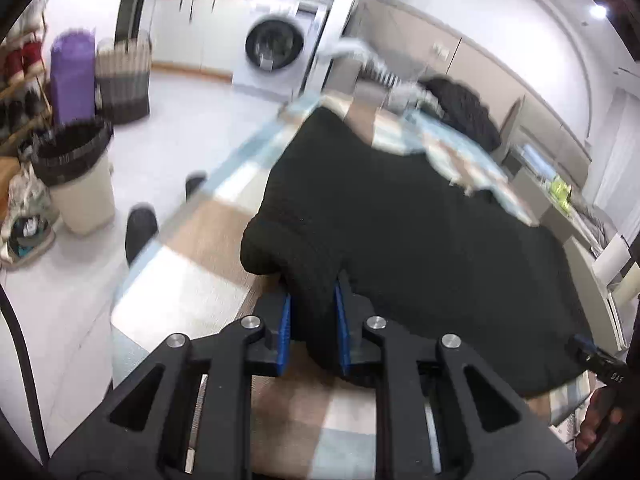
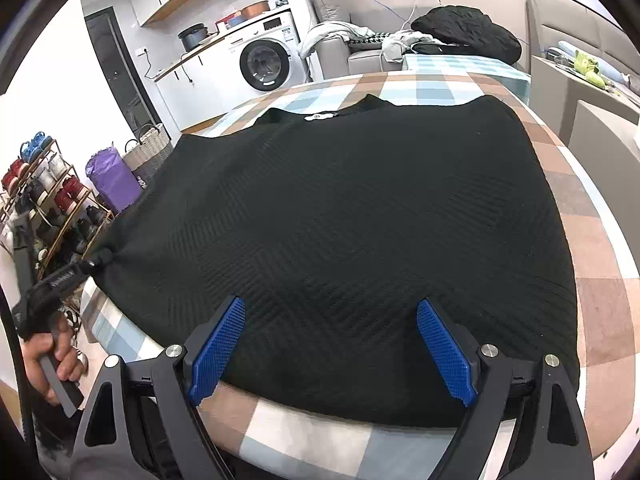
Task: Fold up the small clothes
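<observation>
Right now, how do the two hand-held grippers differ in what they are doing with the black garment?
The left hand-held gripper is pinched shut on a bunched edge of the black garment; the right hand-held gripper stands wide open, its pads apart over flat cloth at the near hem, gripping nothing. Both have blue ribbed pads and black frames.

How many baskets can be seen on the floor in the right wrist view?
1: a woven basket with a handle stands on the floor beside the purple bag, left of the black sweater. Others may be hidden behind the table.
</observation>
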Available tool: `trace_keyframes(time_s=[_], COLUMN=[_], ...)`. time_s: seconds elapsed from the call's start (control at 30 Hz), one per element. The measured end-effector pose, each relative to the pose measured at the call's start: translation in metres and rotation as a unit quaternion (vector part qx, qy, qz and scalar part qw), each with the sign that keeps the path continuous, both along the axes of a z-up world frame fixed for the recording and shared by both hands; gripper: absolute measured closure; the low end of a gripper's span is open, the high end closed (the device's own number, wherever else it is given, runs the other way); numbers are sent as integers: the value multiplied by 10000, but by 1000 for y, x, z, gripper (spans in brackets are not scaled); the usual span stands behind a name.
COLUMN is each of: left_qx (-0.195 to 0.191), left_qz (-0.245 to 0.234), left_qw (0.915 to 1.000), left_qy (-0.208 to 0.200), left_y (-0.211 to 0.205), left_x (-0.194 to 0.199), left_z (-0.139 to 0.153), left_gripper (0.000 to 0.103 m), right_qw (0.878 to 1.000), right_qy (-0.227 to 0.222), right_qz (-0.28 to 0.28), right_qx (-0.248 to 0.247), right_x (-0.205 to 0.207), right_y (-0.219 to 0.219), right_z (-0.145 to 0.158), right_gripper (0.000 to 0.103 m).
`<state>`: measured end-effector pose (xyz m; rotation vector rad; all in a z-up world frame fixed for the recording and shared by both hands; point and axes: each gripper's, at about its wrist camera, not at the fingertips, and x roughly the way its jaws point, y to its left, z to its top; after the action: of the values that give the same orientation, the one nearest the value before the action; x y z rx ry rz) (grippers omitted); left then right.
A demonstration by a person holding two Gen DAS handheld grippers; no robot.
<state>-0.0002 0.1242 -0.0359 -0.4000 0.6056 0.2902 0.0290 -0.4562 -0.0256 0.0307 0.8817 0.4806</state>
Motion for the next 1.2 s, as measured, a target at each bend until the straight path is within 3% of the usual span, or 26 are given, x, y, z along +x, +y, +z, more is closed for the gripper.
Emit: trace_keyframes(time_s=[0.1, 0.2, 0.33, 0.53, 0.63, 0.73, 0.83, 0.87, 0.97, 1.0, 1.13, 1.2], left_qx=[424, 587, 1205, 1300, 1360, 1437, 1301, 1083, 584, 410, 398, 392], left_qz=[-41, -21, -184, -780, -1345, -2055, -2632, -2852, -3343, -3510, -3524, -3379], left_qw=[9991, 9982, 9925, 9879, 9802, 9655, 9541, 9510, 9405, 9355, 9349, 9400], left_qy=[-48, 111, 93, -321, -516, -702, -592, -498, -151, -46, -103, -241], left_y=[-13, -15, -35, -72, -109, -154, -186, -192, -200, -200, -190, -177], left_x=[1, 5, 8, 39, 56, 69, 79, 82, 84, 81, 60, 52], left_z=[7, 0, 7, 42, 59, 68, 63, 55, 35, 29, 25, 29], left_gripper=[89, 89, 90, 90, 90, 90, 89, 88, 74, 65, 46, 34], right_qw=[10000, 10000, 10000, 10000, 10000, 10000, 10000, 10000, 9999, 9999, 9993, 9989], right_qy=[17, 18, 19, 21, 19, 5, 15, 24, 110, 129, 262, 281], right_qz=[-49, -47, -45, -45, -40, -43, -53, -56, -56, -61, -145, -179], right_qx=[8, 12, 2, -8, -8, -15, 31, 47, 61, 68, 231, 322], right_x=[0, -1, -2, -2, -1, 0, 1, 1, 2, 3, 4, 4], right_y=[-2, -3, -2, -2, -3, -5, -8, -9, -12, -13, -19, -23], right_z=[-1, 0, 0, -1, -1, -2, -2, -1, -1, 0, 2, 6], right_gripper=[13, 13, 13, 13, 13, 13, 13, 13, 13, 13, 13, 13])
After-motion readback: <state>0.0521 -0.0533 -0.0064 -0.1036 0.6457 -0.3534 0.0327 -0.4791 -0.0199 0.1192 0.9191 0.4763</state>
